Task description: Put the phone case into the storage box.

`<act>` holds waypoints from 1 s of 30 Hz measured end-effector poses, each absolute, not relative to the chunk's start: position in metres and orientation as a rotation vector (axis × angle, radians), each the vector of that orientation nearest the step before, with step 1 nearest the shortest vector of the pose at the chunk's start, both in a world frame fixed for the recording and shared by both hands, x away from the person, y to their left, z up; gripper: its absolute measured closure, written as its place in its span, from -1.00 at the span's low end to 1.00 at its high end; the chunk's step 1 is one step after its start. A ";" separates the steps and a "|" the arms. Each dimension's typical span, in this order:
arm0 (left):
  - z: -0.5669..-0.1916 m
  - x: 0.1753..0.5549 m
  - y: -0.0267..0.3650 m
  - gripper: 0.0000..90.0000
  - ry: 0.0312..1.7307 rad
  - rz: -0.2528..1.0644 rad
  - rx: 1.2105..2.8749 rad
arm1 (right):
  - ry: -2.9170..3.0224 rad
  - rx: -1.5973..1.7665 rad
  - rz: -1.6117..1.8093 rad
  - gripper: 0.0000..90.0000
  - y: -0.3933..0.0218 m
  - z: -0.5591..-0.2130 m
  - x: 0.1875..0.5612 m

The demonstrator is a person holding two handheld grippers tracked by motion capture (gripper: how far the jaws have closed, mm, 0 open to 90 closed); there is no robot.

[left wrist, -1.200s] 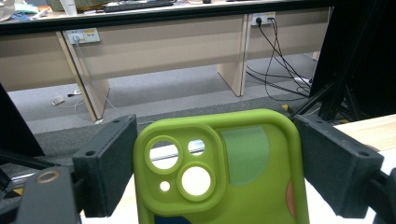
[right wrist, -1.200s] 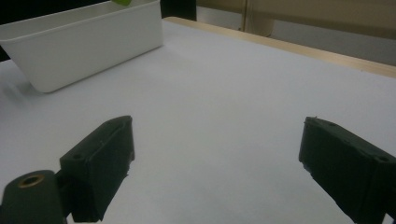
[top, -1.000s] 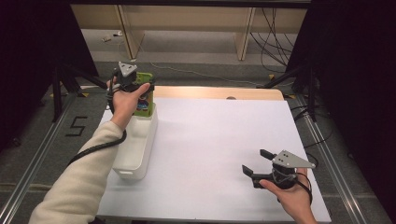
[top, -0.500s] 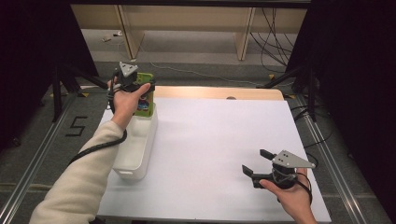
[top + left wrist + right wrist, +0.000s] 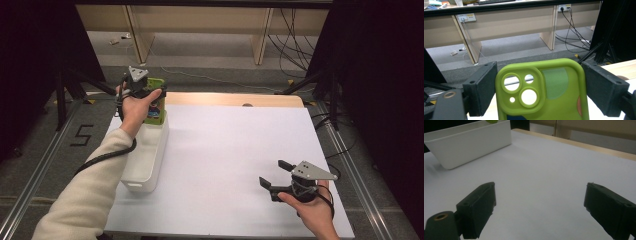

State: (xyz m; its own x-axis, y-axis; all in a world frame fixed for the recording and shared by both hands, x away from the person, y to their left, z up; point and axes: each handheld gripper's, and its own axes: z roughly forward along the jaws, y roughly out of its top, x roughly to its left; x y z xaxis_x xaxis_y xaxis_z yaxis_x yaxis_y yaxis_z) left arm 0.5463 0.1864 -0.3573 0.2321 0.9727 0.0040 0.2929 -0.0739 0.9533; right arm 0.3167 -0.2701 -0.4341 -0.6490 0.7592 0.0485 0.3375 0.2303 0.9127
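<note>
Lab: rig frame (image 5: 60, 95), floor cables (image 5: 295, 30).

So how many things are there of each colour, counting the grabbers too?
Green: 1, the phone case, clamped in the left gripper.
White: 1, the bin.
Black: 2, the left gripper and the right gripper, which is open and empty.
Total: 4.

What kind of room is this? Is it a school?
More likely a lab or workshop set up for recording. Black stands flank a white-topped table, loose cables run from wall sockets, and plain wooden desks stand behind.
</note>
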 end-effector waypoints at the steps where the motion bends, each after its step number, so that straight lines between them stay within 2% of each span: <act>1: -0.358 0.547 0.186 -0.64 1.227 0.902 1.559 | 2.103 1.010 1.399 -0.74 -0.270 -0.434 0.317; 30: -0.366 0.551 0.188 -0.64 1.230 0.896 1.569 | 2.104 1.009 1.399 -0.74 -0.270 -0.434 0.317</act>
State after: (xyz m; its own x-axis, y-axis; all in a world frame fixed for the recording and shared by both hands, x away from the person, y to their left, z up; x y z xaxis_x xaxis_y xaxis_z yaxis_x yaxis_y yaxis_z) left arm 0.5509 0.1880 -0.3657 0.2357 0.9718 0.0039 0.3024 -0.0772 0.9500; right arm 0.3169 -0.2700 -0.4343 -0.6495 0.7587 0.0490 0.3386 0.2310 0.9121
